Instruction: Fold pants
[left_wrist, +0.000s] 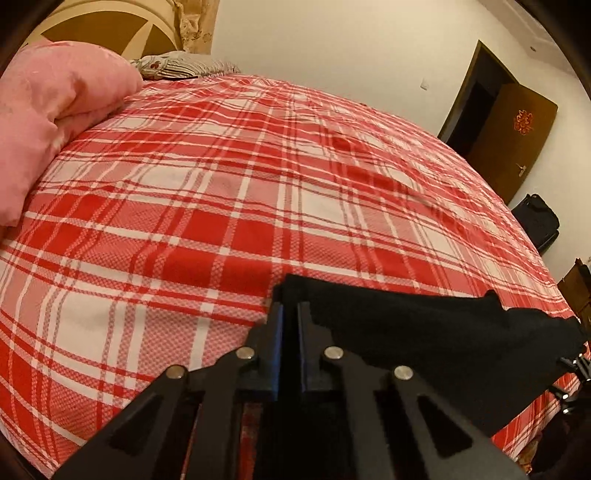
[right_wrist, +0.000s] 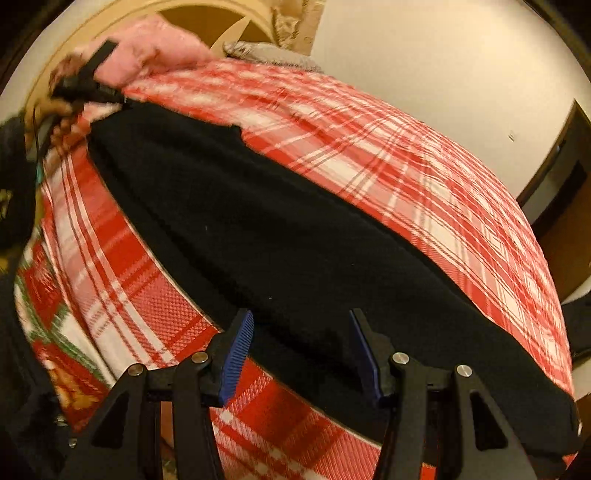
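Along the near edge of the bed (left_wrist: 258, 177), at about six o'clock in both wrist views, the black pants (right_wrist: 280, 236) lie stretched in a long band over the red-and-white plaid sheet (left_wrist: 192, 206), running in the right wrist view from ten o'clock down to five o'clock. The left gripper (left_wrist: 290, 314) has its jaws pinched together on one end of the pants, the black cloth rising between the blue pads and trailing off toward three o'clock. The right gripper (right_wrist: 301, 350) stands with its jaws apart, the pants' edge lying between and just past the blue pads, which do not appear to press on it. Judging from this, the fold is barely begun: the garment looks laid out lengthwise with one end secured, and the other end is not yet gripped, so bringing one end to the other and any further halving are left. No container is in view; a pink quilt (left_wrist: 55, 110) and a patterned pillow (left_wrist: 177, 64) sit at the bed's far end near eleven o'clock, well apart from the pants.
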